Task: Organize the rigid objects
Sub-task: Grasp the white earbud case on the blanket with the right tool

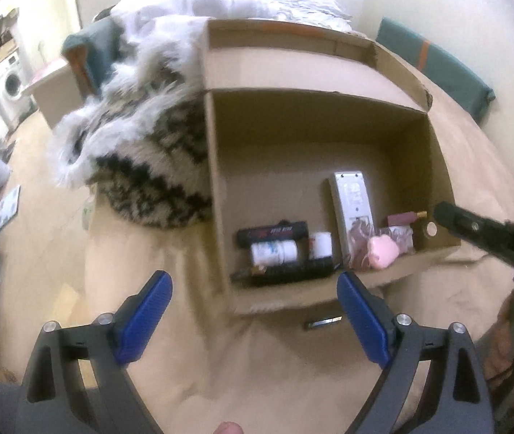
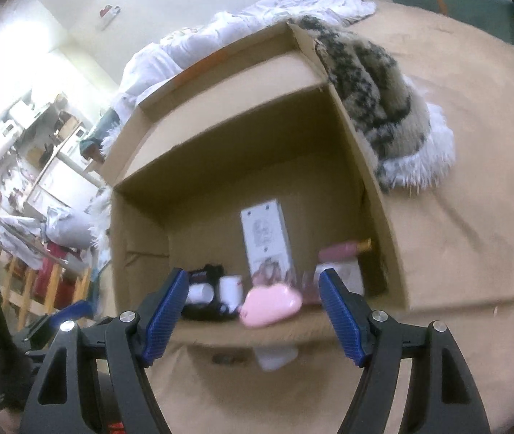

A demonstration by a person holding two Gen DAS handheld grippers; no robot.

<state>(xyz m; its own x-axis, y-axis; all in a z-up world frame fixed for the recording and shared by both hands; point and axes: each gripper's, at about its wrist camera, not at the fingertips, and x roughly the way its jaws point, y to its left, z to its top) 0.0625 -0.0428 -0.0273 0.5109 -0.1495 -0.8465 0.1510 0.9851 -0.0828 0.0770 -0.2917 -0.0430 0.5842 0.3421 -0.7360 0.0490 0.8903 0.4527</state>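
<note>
Cardboard box (image 1: 217,188) on tan cover, flaps up; rigid items clustered against its near wall. Pink case (image 2: 270,302) at near wall, between white carton (image 2: 266,242) and black tube (image 1: 273,233): looks light, hard, smooth, likely slippery; grip across narrow sides. Small dark item (image 1: 324,323) outside box, just before near wall. Left gripper (image 1: 255,305) released, empty. Right gripper (image 2: 253,300) released, empty.

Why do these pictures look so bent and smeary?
Left view: fisheye lens bows the box walls, and dark corners frame the round image. Right view: motion blur smears the pink case and white box; window glare washes out the upper left.
</note>
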